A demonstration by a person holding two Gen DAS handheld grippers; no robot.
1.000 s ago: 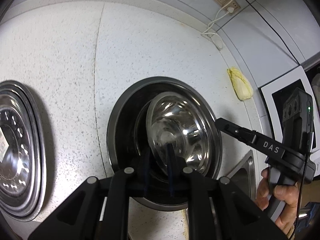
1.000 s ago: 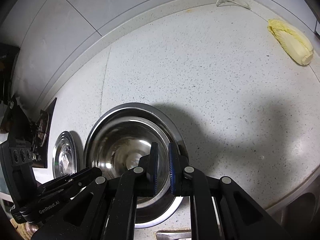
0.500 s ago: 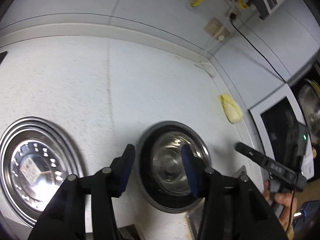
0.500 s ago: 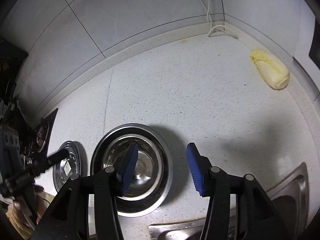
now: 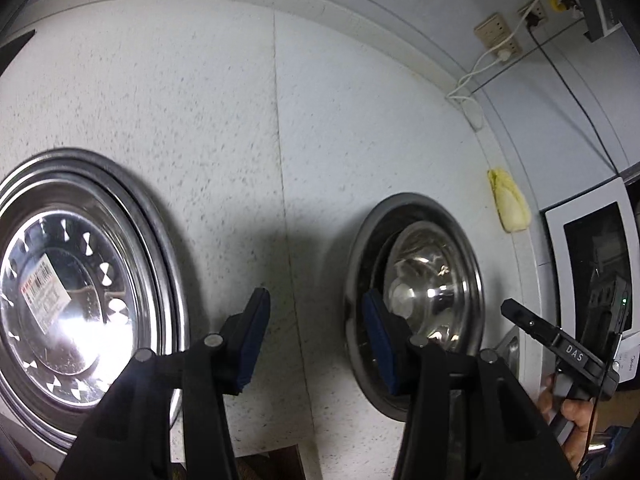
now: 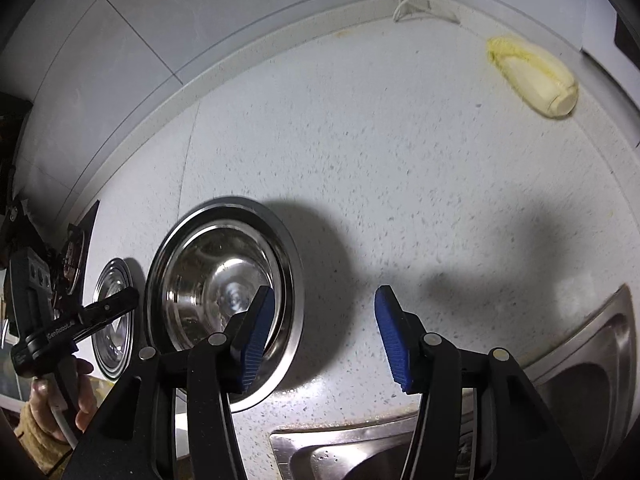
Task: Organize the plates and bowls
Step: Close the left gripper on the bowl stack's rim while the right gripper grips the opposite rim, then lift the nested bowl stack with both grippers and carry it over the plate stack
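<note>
A small steel bowl (image 5: 432, 276) sits nested inside a larger steel bowl (image 5: 360, 264) on the speckled white counter (image 5: 320, 120). A stack of steel plates (image 5: 80, 288) with a barcode label lies to its left. My left gripper (image 5: 316, 332) is open and empty above the counter between the plates and the bowls. My right gripper (image 6: 324, 336) is open and empty, just right of the nested bowls (image 6: 224, 292). The plates (image 6: 114, 316) show small at the left of the right wrist view.
A pale yellow cabbage (image 6: 532, 76) lies at the counter's back right. A steel sink (image 6: 560, 392) is at the front right. A white appliance (image 5: 592, 264) stands at the right. Wall sockets (image 5: 496, 36) and a white cable (image 6: 412, 4) are at the back wall.
Both grippers were shut at the bowls a second ago, the left on the small bowl's rim. Both have opened and drawn back. The left has shifted left toward the plates.
</note>
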